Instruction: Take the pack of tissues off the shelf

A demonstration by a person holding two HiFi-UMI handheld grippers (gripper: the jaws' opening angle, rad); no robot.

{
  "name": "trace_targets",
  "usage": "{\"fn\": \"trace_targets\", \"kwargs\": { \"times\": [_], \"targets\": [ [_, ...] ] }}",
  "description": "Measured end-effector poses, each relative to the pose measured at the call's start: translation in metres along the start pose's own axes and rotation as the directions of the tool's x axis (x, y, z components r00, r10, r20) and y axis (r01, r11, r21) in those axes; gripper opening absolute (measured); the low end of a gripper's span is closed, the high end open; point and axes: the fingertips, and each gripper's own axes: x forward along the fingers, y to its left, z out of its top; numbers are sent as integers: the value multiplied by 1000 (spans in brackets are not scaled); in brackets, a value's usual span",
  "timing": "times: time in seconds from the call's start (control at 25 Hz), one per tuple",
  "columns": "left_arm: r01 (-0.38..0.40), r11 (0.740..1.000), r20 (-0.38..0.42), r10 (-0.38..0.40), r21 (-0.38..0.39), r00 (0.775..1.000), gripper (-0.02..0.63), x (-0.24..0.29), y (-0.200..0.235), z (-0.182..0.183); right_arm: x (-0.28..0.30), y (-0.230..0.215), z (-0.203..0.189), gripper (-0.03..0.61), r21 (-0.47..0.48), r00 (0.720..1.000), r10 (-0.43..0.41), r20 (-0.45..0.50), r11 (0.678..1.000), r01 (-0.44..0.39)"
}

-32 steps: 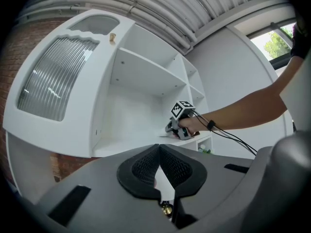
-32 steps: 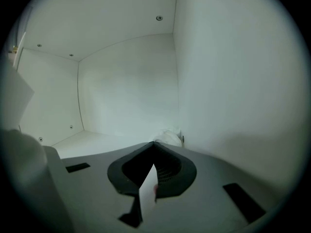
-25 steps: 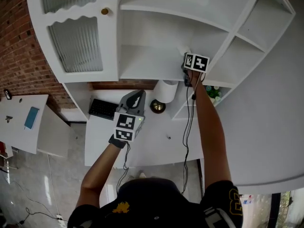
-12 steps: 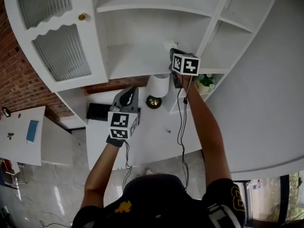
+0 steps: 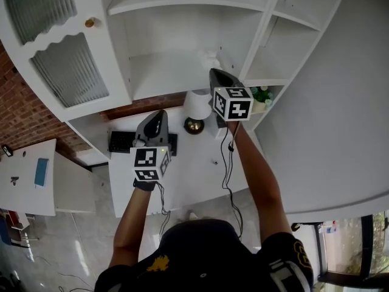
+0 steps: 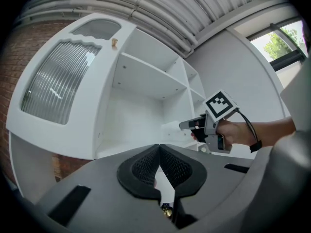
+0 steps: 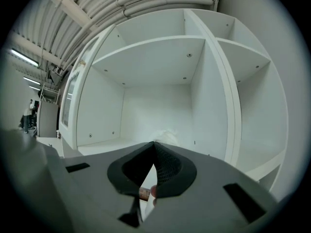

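**Q:** Where is the task's object?
**A:** The pack of tissues [image 5: 208, 57], a white lump, lies inside the middle compartment of the shelf [image 5: 161, 72], close to that compartment's right-hand wall. Whether it rests on the board or is already raised off it cannot be told.

**Q:** And the two tools?
**A:** The right hand-held gripper [image 7: 154, 143] points level into the compartment. Its jaws are pressed together with the pack directly at their tips, which reads as a pinch on the pack's near edge. The left hand-held gripper [image 6: 158, 147] is closed on nothing and is held over the worktop [image 5: 194, 163] below, well apart from the pack.

**Q:** Which step is in hand?
**A:** Judged from this layout, the withdrawal. The grasp appears made, and the pack is not yet clear of the shelf.

**Q:** What does the next move call for?
**A:** A straight, level pull toward the person with a firm pinch, since a hold on a thin edge may slip or tear. The path should avoid the right-hand wall and, past the board's front edge, the lamp [image 5: 196, 105] standing beneath.
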Motion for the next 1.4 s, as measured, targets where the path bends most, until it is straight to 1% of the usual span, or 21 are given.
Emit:
{"fn": "trace_targets", "kwargs": {
  "times": [0.28, 0.4, 0.52, 0.64, 0.76, 1.0, 1.28, 1.4],
  "targets": [
    [-43, 999, -3, 43, 5, 999, 18, -6, 8, -4, -37, 22, -5, 3, -12, 998, 18, 59, 1000, -17],
    [-61, 998, 5, 61, 11, 998, 18, -9, 11, -4, -54, 33, -5, 3, -19, 995, 23, 100, 1000, -21],
    [-79, 997, 12, 79, 16, 997, 18, -14, 13, -4, -70, 45, -6, 3, -49, 990, 26, 139, 999, -19],
    [-93, 995, 16, 93, 23, 996, 18, -19, 11, -6, -85, 59, -11, 3, -95, 987, 34, 158, 995, -19],
    [-98, 995, 12, 98, 26, 995, 18, -21, 8, -10, -96, 70, -17, 3, -111, 986, 45, 163, 993, -27],
    [-110, 993, 1, 110, 28, 994, 18, -25, 8, -20, -103, 85, -34, 3, -88, 985, 78, 155, 994, -65],
    [-118, 992, -18, 118, 35, 993, 18, -29, 2, -30, -109, 96, -46, 3, -88, 984, 105, 144, 992, -93],
    [-115, 993, -38, 115, 19, 993, 18, -33, 0, -38, -112, 104, -56, 3, -84, 984, 125, 128, 990, -115]
  ]
}}
